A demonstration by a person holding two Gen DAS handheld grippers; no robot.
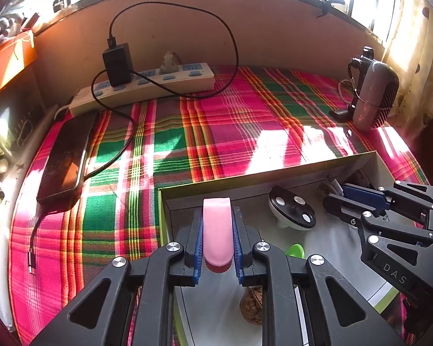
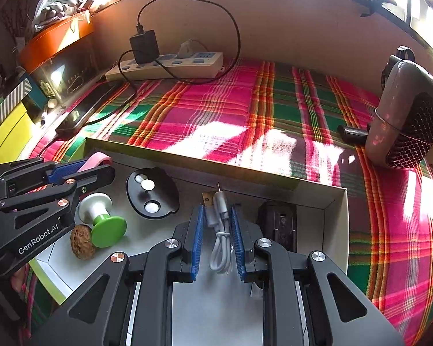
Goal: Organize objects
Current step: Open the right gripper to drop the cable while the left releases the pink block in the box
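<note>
Over a shallow open box [image 2: 336, 201] on a desk covered in a pink and green plaid cloth [image 1: 216, 132], the left claw [image 1: 217, 230] is clamped tight on a flat pink strip [image 1: 216, 230], and the right claw [image 2: 216, 230] is closed on a coiled white cable [image 2: 220, 245]. Lying in the box are a black disc with three white pads [image 2: 151, 193], a green and white spool [image 2: 101, 219], a walnut [image 2: 80, 242] and a dark device [image 2: 278, 225]. At the far left lie a power strip [image 1: 158, 86] and a phone [image 1: 65, 158], far right a grey mesh-fronted device [image 1: 375, 95].

Two wrist fisheyes, close above the shared open box [image 1: 274, 173], angled down toward the windowed wall.
</note>
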